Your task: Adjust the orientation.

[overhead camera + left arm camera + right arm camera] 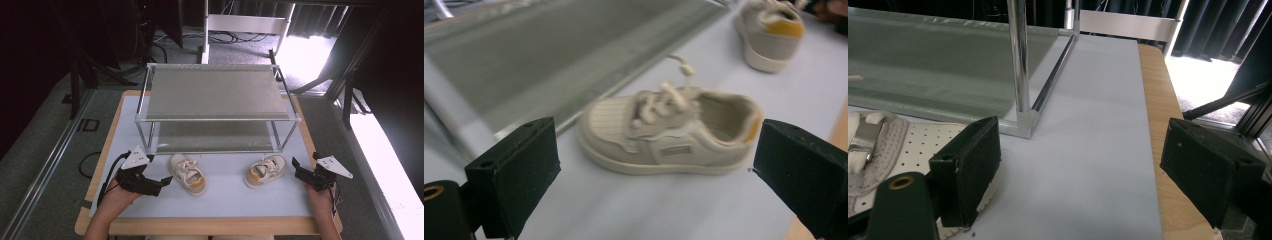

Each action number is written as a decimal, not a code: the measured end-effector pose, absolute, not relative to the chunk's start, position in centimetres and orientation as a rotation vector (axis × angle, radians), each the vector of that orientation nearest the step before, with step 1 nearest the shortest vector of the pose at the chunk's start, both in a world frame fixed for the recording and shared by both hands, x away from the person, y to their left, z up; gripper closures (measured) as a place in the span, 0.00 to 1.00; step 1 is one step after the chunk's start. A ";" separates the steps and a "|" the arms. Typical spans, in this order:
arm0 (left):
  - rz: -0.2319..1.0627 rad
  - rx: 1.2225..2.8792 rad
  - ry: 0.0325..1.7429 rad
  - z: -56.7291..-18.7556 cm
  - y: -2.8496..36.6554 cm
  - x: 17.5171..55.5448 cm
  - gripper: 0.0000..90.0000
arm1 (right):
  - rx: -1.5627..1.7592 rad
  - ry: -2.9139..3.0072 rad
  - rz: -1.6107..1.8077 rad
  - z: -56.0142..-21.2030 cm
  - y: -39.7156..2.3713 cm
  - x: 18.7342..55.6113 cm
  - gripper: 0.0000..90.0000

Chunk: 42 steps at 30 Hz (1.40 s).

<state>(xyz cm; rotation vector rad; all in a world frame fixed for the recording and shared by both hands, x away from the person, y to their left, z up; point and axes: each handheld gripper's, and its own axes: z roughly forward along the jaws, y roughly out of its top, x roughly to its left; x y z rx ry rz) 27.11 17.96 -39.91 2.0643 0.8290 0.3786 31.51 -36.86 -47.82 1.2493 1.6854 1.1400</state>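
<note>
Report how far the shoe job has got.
Done: nothing; both shelves of the rack lie bare. In hand: the left gripper, jaws open, points at the left shoe without touching it; the right gripper, also open, sits beside the right shoe. Left, presumably: gripping both shoes and shelving them.

Place: a lab or recording studio, not a home.
Walls: black curtains [30,45] hang around the work area.
Floor: grey carpet with loose cables [220,36] and dark metal stands [75,75].
Bench: a wooden table [97,170] under a pale mat [220,192].
Props: a bare two-tier metal rack [215,92] set up alone.
</note>
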 end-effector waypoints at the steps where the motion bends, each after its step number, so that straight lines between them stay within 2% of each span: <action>1: 0.375 2.083 0.822 -39.7 17.6 27.0 0.04 | 1.250 1.687 1.140 -47.8 -36.9 31.5 0.18; 10: 0.304 2.245 0.764 -38.4 14.7 27.2 0.04 | 1.252 1.687 1.140 -47.8 -36.9 31.5 0.18; 31: 0.165 2.509 0.647 -38.0 9.5 28.7 0.08 | 1.252 1.687 1.145 -47.8 -36.9 31.5 0.18; 33: 0.152 2.518 0.630 -37.9 9.2 28.8 0.16 | 1.251 1.687 1.145 -47.8 -36.9 31.5 0.18; 35: 0.145 2.540 0.606 -38.0 8.8 28.9 0.16 | 1.251 1.687 1.146 -47.8 -36.9 31.5 0.18; 37: 0.138 2.552 0.597 -38.1 8.4 29.0 0.23 | 1.252 1.687 1.147 -47.8 -36.9 31.5 0.18; 42: 0.111 2.600 0.580 -38.6 7.4 29.2 0.29 | 1.253 1.686 1.149 -47.8 -36.9 31.5 0.18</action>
